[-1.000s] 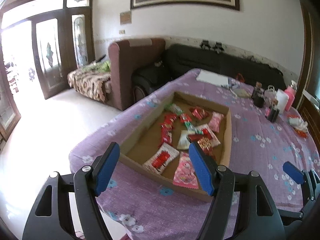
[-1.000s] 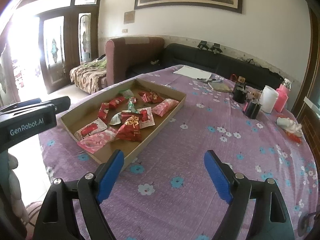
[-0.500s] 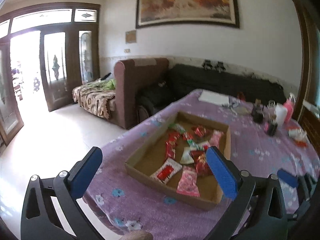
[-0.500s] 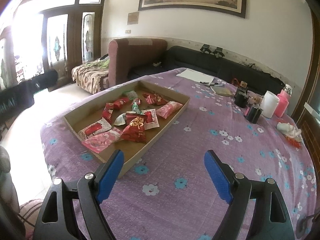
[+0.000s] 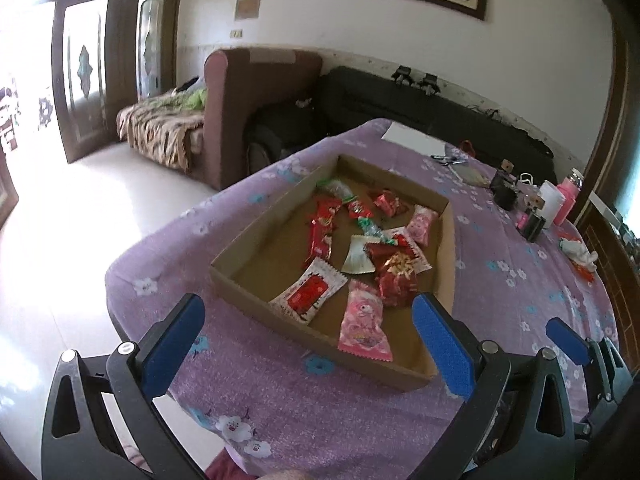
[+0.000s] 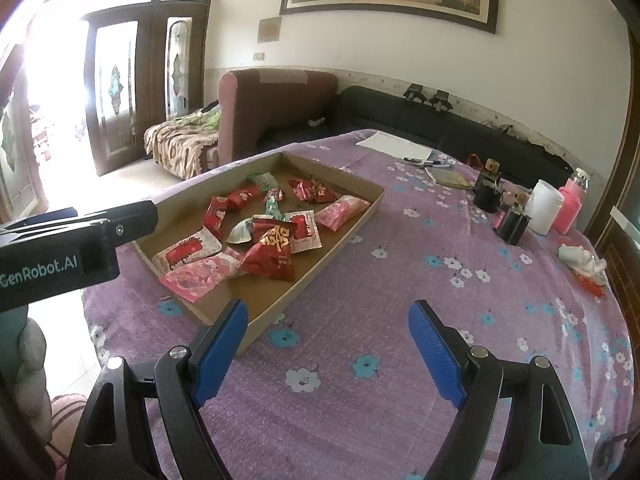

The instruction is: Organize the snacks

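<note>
A shallow cardboard tray (image 5: pixel 228 276) (image 6: pixel 340 236) lies on the purple flowered tablecloth. It holds several snack packets. Among them are a pink packet (image 5: pixel 364 326) and a red-and-white packet (image 5: pixel 310 292) near its front wall, and a puffy red bag (image 6: pixel 272 254). My left gripper (image 5: pixel 308 308) hangs just before the tray's near wall, open wide, with nothing between its blue pads. My right gripper (image 6: pixel 328 312) hovers open over bare cloth to the right of the tray's near corner. The left gripper's black body (image 6: pixel 60 256) shows at the left edge of the right wrist view.
At the table's far right stand a white cup (image 6: pixel 544 208), a pink bottle (image 6: pixel 570 204) and dark holders (image 6: pixel 486 196). Paper and pens (image 6: pixel 394 146) lie at the back. The table's left edge (image 5: pixel 120 280) drops to the floor; sofas stand behind.
The left gripper's jaws have spread much wider. Its view backed away from the tray, then dipped toward it again. The right gripper has stayed put.
</note>
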Demonstrator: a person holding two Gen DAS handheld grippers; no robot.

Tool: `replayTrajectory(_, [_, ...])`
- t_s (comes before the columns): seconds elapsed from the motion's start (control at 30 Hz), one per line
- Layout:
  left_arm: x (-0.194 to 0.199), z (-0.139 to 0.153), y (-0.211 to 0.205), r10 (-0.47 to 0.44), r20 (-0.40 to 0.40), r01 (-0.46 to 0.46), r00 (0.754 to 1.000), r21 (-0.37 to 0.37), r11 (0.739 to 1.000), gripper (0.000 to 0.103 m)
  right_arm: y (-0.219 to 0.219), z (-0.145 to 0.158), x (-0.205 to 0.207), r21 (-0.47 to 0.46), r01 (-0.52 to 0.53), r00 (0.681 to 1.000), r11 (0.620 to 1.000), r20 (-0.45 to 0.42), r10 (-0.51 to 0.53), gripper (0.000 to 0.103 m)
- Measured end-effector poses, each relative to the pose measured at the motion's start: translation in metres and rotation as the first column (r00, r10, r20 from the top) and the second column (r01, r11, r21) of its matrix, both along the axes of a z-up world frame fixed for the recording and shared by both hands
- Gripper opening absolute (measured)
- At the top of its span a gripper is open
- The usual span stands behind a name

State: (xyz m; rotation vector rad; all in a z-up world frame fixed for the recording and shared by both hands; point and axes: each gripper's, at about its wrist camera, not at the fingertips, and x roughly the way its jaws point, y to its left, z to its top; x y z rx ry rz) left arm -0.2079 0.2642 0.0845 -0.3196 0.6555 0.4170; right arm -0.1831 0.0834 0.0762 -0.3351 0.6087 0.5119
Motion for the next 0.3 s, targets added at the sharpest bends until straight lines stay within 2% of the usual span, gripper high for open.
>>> replayTrajectory(0.3, [0.014, -0.006, 0.009, 0.0, -0.04, -0.002, 0.999, -0.048, 0.999, 0.103, 0.013, -0.006, 0.002, -0.009, -0.059, 0.998, 0.998, -0.019, 0.058, 0.084])
